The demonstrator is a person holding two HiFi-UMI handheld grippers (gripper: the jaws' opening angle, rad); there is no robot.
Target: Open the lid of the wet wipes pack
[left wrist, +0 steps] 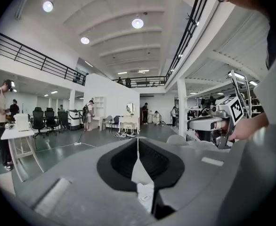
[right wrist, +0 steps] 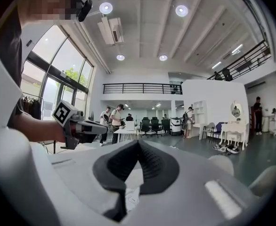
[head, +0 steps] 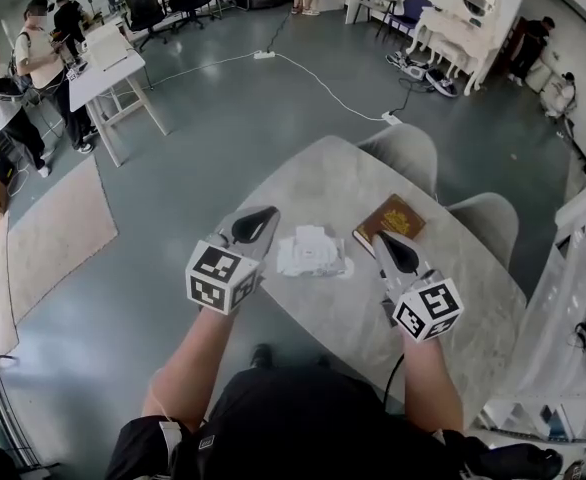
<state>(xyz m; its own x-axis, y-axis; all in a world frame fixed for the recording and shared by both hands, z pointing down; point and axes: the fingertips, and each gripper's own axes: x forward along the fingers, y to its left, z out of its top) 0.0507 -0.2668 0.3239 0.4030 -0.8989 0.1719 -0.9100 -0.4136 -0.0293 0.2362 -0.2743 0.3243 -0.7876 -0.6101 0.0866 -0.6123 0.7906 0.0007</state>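
The white wet wipes pack (head: 311, 253) lies flat on the round pale table (head: 323, 183), between my two grippers and lower than both. My left gripper (head: 269, 211) hovers at the pack's left, jaws shut and empty. At the pack's right my right gripper (head: 381, 238) is held up, also shut with nothing in it. In the left gripper view the closed jaws (left wrist: 138, 140) point out level across the room, and a bit of the pack (left wrist: 145, 194) shows below them. The right gripper view gives the same: closed jaws (right wrist: 138, 142), pack (right wrist: 130, 199) underneath.
A brown book (head: 389, 220) lies on the table just beyond the right gripper. Two grey chairs (head: 405, 151) stand at the table's far side. People stand around a white desk (head: 108, 68) far left. A cable (head: 323, 83) runs over the floor.
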